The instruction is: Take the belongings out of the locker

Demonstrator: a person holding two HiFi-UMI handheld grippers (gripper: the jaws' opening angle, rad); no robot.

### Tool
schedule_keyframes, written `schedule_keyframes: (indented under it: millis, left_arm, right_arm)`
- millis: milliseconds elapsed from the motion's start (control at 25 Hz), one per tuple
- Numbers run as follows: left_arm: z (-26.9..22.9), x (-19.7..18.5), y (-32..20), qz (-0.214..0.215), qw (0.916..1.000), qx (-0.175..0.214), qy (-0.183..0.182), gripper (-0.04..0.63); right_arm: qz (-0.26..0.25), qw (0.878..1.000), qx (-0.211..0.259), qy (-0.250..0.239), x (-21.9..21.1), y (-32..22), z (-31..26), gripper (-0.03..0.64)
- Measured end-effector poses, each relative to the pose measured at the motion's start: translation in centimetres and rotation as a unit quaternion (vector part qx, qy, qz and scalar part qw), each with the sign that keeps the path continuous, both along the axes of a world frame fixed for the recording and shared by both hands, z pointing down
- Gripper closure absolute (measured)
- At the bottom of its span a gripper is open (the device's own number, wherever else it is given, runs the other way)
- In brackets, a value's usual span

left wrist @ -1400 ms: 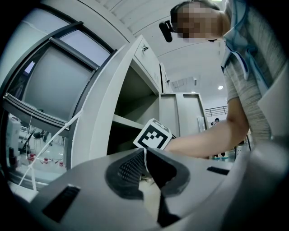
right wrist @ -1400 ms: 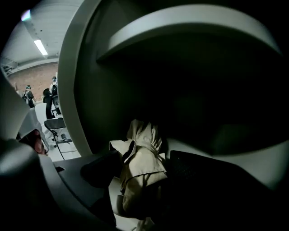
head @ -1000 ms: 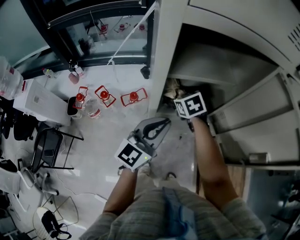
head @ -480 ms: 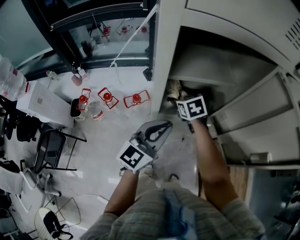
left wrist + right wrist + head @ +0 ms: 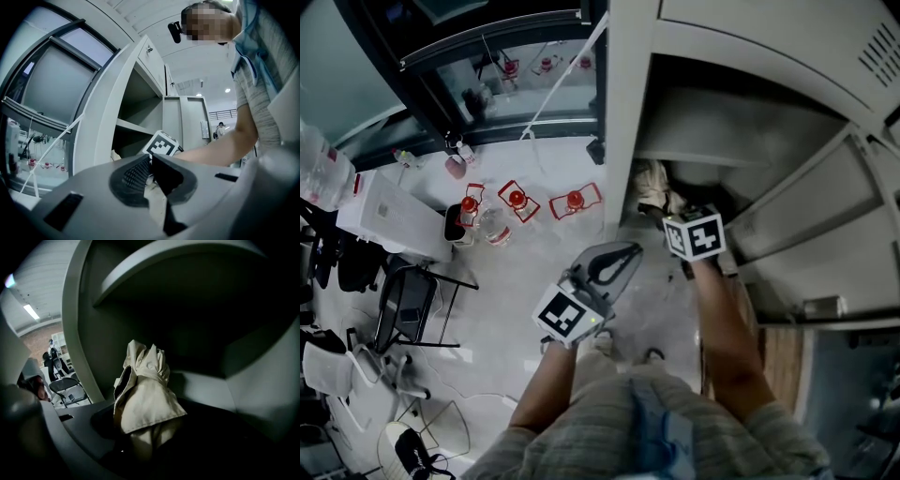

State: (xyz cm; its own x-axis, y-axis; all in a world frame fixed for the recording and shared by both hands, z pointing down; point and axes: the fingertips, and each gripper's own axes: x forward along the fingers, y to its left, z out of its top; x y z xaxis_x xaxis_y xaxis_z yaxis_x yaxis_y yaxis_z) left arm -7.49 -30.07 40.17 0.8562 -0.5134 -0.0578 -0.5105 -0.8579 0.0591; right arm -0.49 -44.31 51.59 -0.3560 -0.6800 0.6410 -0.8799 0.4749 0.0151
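The locker (image 5: 628,112) looks like smooth, matt grey painted metal. The cloth (image 5: 145,399) is cream, creased, matt weave. The floor (image 5: 534,253) is pale and glossy.

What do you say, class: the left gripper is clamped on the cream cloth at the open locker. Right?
No. The right gripper is clamped on the cream cloth at the open locker, as the right gripper view shows. The left gripper hangs outside it, jaws together on nothing.
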Motion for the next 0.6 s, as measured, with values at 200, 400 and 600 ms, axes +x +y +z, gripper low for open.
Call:
schedule_keyframes:
  millis: [200, 400, 600]
  left_arm:
    - [-0.2, 0.4, 0.5, 0.016, 0.9998, 0.002, -0.007, 0.591]
    - [-1.2, 0.9, 0.9, 0.032, 0.9994, 0.007, -0.009, 0.591]
    - [-2.2, 1.3, 1.1, 0.048, 0.9986, 0.022, -0.012, 0.591]
  right_arm:
    - [-0.012, 0.996, 0.040, -0.077, -0.9, 2.7, -2.7, 0.383]
    - [-0.009, 0.984, 0.094, -0.152, -0.7, 5.4, -6.6, 0.383]
    - [-0.004, 0.963, 0.145, -0.227, 0.0, 8.4, -10.0, 0.383]
